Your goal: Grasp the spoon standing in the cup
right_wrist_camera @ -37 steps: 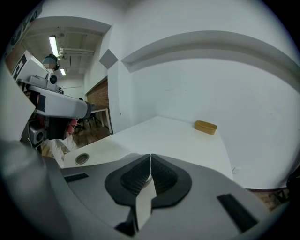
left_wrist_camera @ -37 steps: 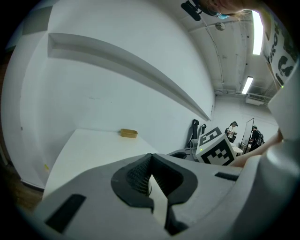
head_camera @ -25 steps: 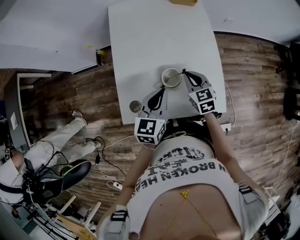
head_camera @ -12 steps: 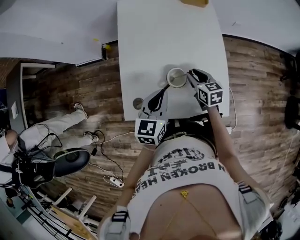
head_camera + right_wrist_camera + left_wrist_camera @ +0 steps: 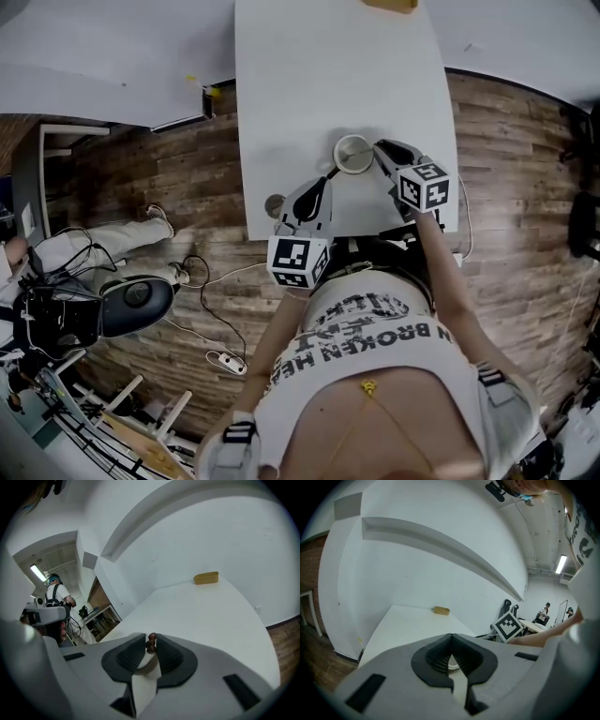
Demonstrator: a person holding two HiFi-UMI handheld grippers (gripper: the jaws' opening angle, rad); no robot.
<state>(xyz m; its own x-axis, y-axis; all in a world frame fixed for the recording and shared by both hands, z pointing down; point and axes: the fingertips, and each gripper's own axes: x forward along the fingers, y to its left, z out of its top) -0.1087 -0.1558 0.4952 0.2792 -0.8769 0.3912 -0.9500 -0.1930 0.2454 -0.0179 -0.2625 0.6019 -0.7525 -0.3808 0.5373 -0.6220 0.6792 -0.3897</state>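
Note:
A white cup (image 5: 353,153) stands on the white table (image 5: 319,84), near its front edge. In the right gripper view the spoon's brown knobbed handle (image 5: 152,642) rises out of the cup (image 5: 144,660) and sits between the jaws of my right gripper (image 5: 151,637). Those jaws are closing; the handle lies against one pad with a thin gap at the other. From the head view, my right gripper (image 5: 378,147) reaches the cup's right rim. My left gripper (image 5: 330,178) hovers just left of the cup, shut and empty (image 5: 451,637).
A small dark round object (image 5: 275,204) sits at the table's front left corner. At the far end of the table lies a yellow-brown block (image 5: 392,5). A person with equipment sits on the wooden floor (image 5: 56,300) to the left.
My right gripper has moved in to the cup's rim, over the spoon. The left gripper has stayed beside the cup. The person on the floor has shifted.

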